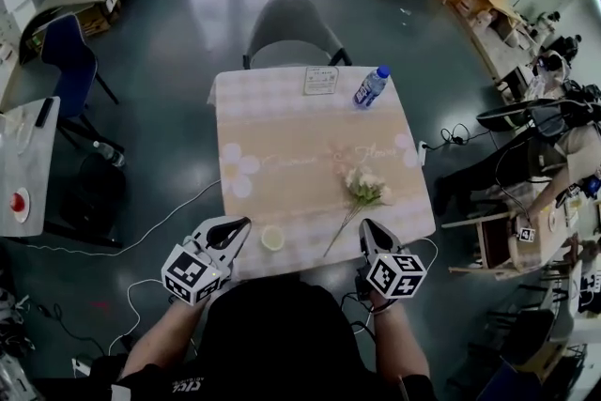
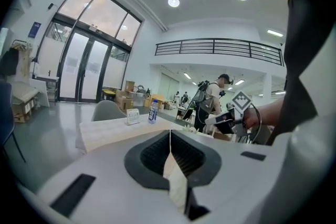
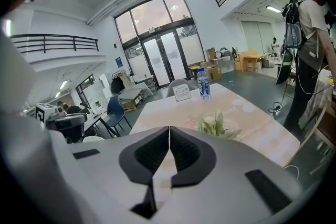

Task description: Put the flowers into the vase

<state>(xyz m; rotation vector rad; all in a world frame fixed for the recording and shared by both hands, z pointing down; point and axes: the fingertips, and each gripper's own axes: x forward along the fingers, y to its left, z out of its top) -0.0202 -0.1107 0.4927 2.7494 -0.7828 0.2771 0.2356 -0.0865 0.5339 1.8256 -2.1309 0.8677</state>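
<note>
Though its print is unreadable, card [image 1: 320,80], blue-labelled bottle [image 1: 370,87], flowers [image 1: 366,186]

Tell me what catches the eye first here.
A bunch of pale flowers lies on the beige table, near its right front corner. Both claws sit shut and empty at the near edge, the left claw beside a small round pale vessel, the right claw by the flower stems. A water bottle stands at the far edge.

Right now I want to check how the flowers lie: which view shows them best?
The head view: the flowers lie whole on the table, stem toward the near edge. The right gripper view shows only blooms and leaves; the left gripper view barely shows them.
</note>
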